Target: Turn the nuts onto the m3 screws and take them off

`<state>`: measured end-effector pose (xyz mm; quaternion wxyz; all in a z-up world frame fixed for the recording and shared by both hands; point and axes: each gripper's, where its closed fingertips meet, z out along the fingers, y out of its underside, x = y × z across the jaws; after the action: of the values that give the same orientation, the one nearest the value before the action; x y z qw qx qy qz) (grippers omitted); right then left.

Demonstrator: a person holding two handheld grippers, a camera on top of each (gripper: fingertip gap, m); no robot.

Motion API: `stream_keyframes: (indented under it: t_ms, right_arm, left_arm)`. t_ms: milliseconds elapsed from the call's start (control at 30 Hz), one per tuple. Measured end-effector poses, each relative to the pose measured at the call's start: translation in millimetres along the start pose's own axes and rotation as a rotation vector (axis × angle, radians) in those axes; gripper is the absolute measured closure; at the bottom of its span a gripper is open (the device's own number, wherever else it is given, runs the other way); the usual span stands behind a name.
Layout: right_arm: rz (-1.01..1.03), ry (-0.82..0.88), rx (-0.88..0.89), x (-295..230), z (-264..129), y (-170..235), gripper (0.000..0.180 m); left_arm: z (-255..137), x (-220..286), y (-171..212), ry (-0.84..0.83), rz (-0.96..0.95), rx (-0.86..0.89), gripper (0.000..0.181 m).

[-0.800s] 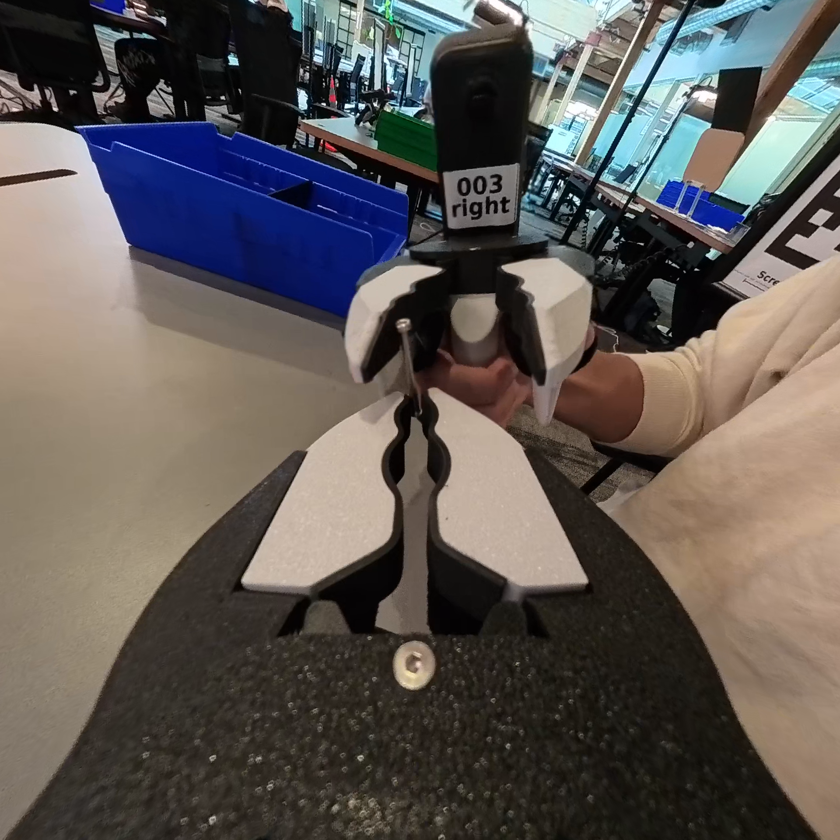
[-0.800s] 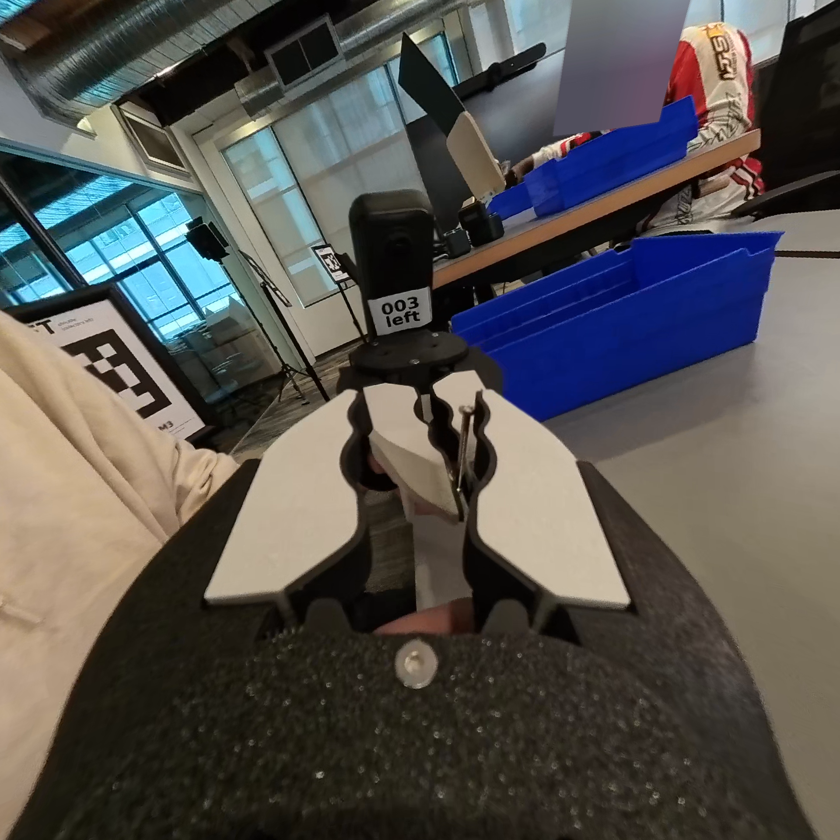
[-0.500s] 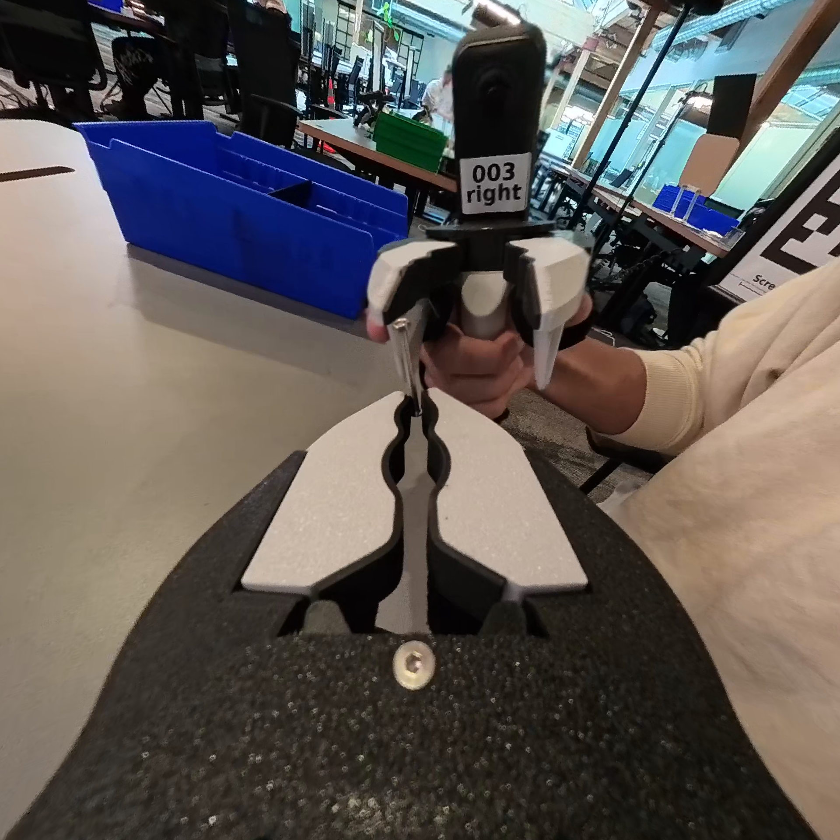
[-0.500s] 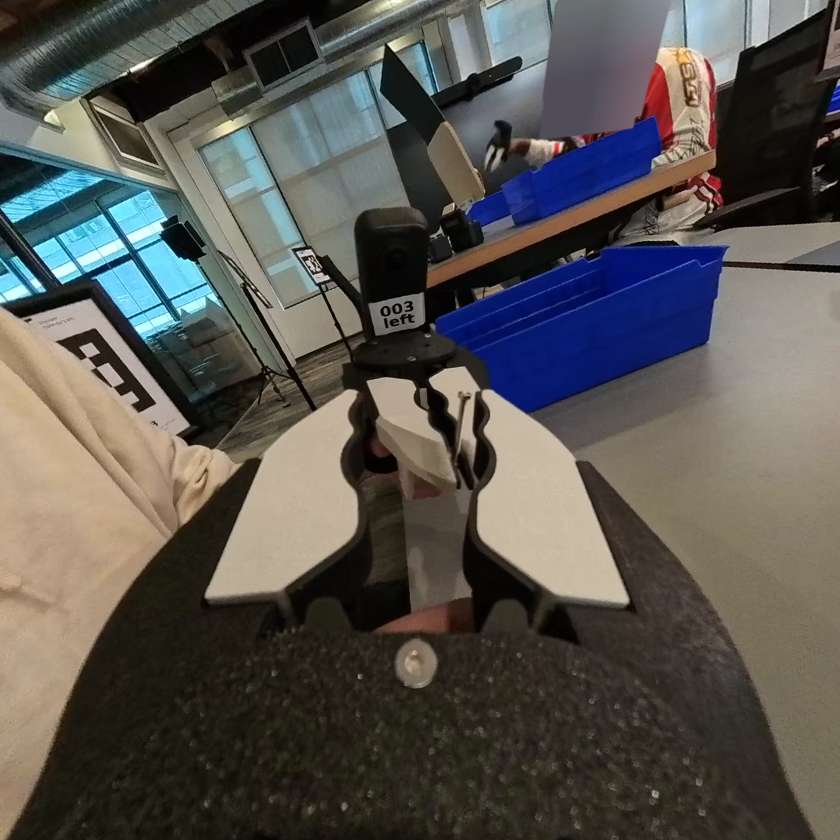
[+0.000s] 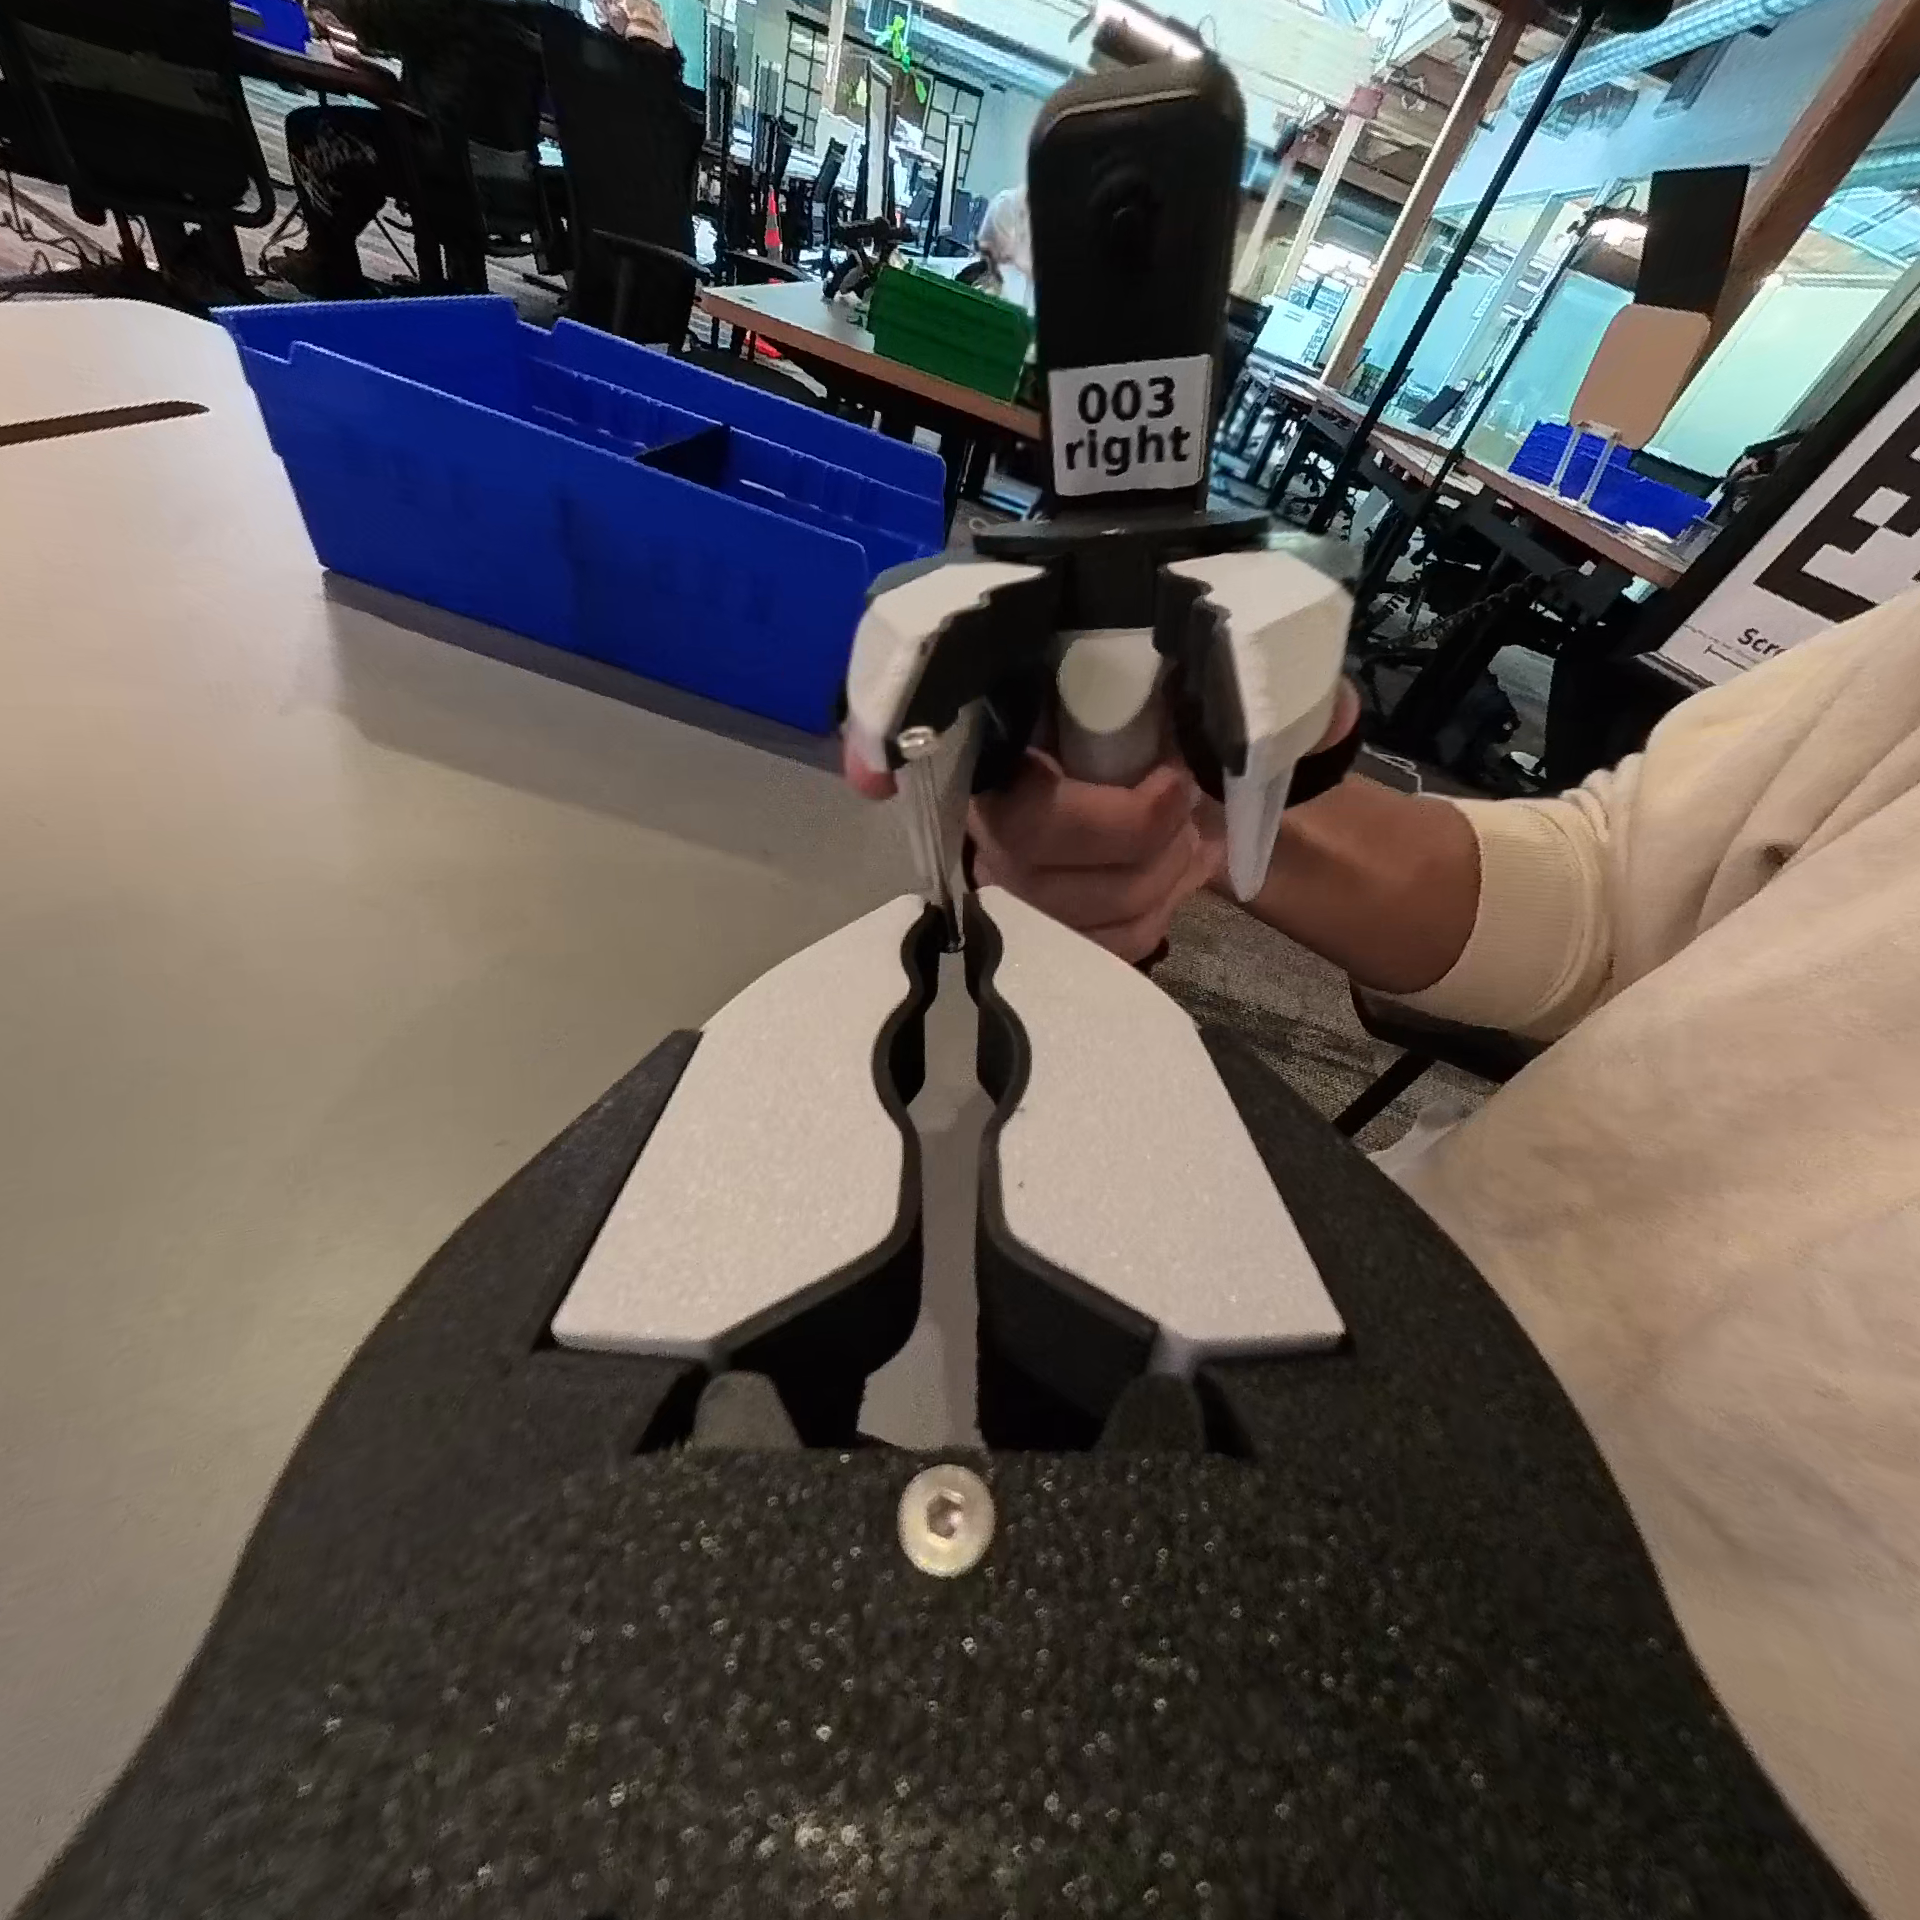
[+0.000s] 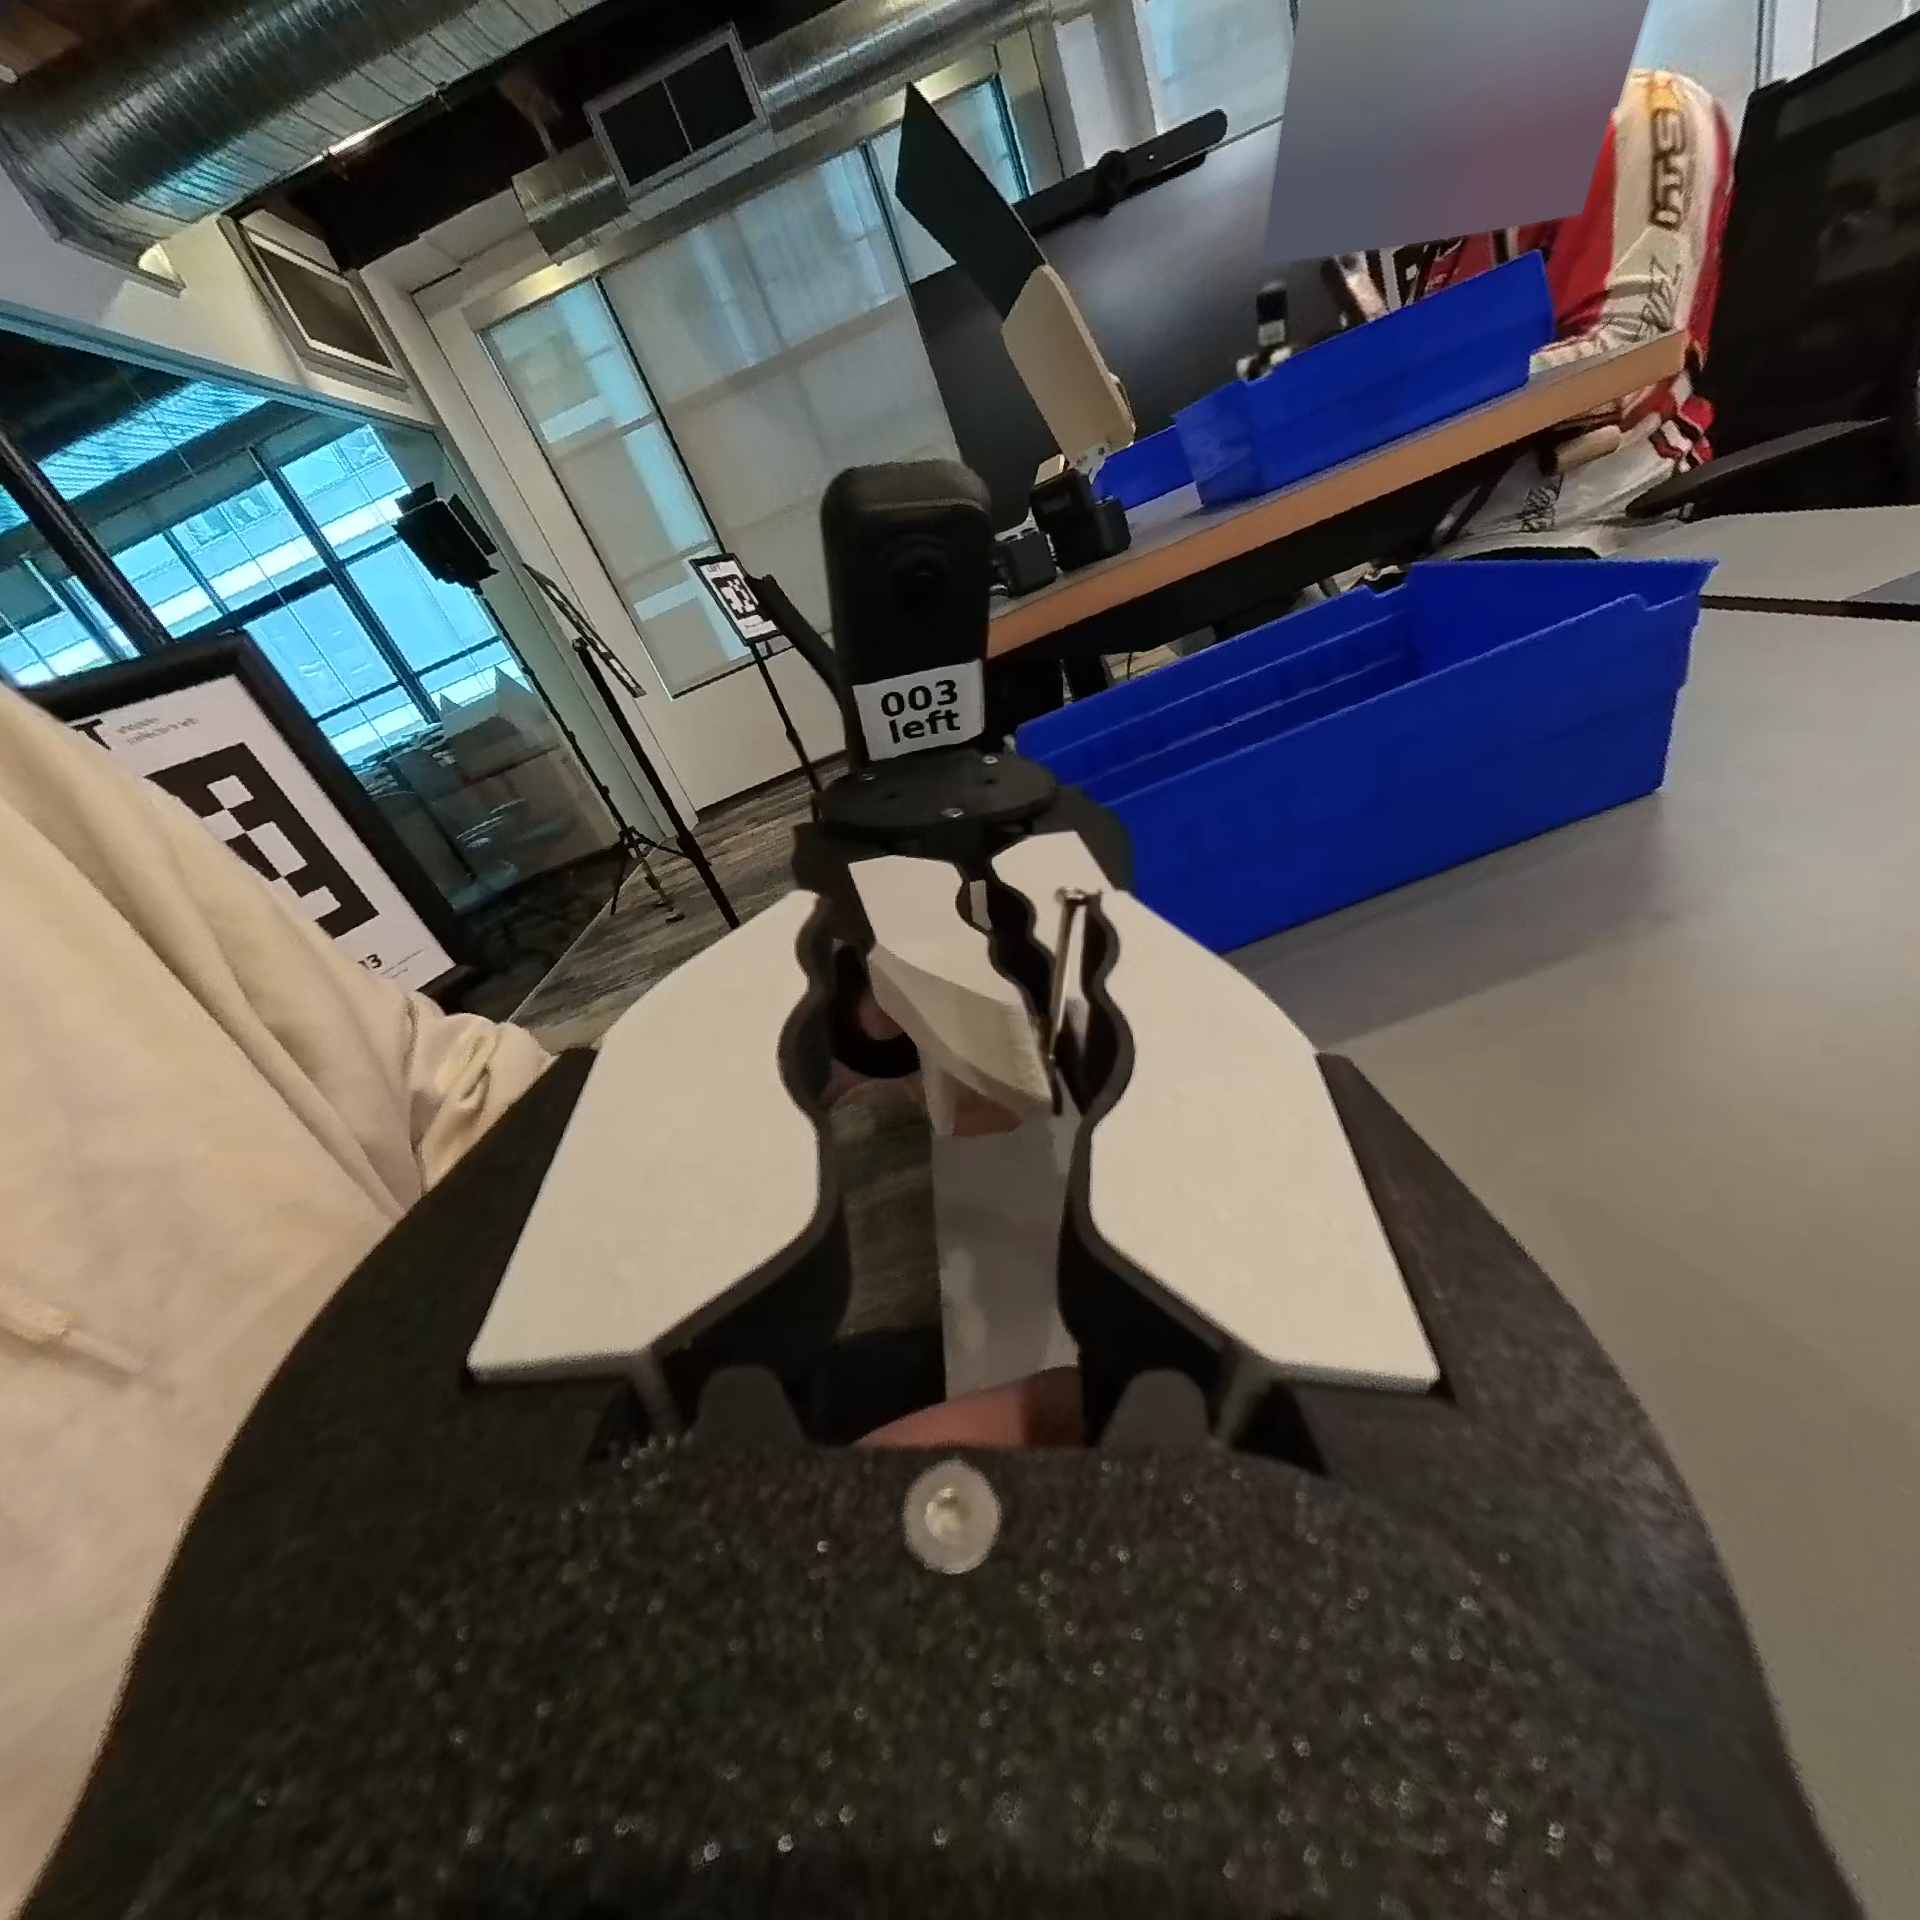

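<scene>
A: Starting from our left claw point(image 5: 951, 930): how does it stand?

B: Its white, wavy-edged fingers are drawn almost together, with only a thin slit between them. The tips pinch the lower end of the m3 screw point(image 5: 932, 831).

A: And the screw's long axis?

B: It rises from those tips, up and away from us. It leans slightly left in the left wrist view, with the small round head uppermost. It is a thin, bright metal shank, long for its width.

A: Do we see a nut on it?

B: We cannot tell. There is a dark speck right at the pinch, too small to name.

A: Then the right claw point(image 6: 961, 914)?

B: It faces ours head-on and is spread wide, gripping nothing. The screw stands just inside one of its fingers, by the scalloped black edge. We cannot tell whether it touches.

A: So the coming move turns on that.

B: We judge so. The right claw is the nearer one to the head. It would need to close across the shank, at right angles to the axis. A thin smooth shank may slip or tilt in the grip.

A: Farther out?

B: A hand point(image 5: 1091, 852) grips the right claw's handle. Beyond it a ribbed blue plastic bin point(image 5: 582, 540) sits on the matte grey tabletop point(image 5: 312, 935).
</scene>
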<state>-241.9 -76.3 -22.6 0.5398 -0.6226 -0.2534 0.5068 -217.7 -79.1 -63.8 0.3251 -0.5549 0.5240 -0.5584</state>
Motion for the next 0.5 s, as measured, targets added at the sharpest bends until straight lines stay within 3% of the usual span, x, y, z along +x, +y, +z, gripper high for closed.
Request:
stream_keyframes:
  t_ms: [267,500]
  right_arm:
    - [0.024,0.006,-0.007,11,15,4,0.135]
    - [-0.012,0.085,0.003,17,-4,-5,0.155]
  left_arm:
    - [1,2,-1,-0.004,0.011,-0.004,0.177]
    - [0,2,-2,-0.002,0.009,0.002,0.177]
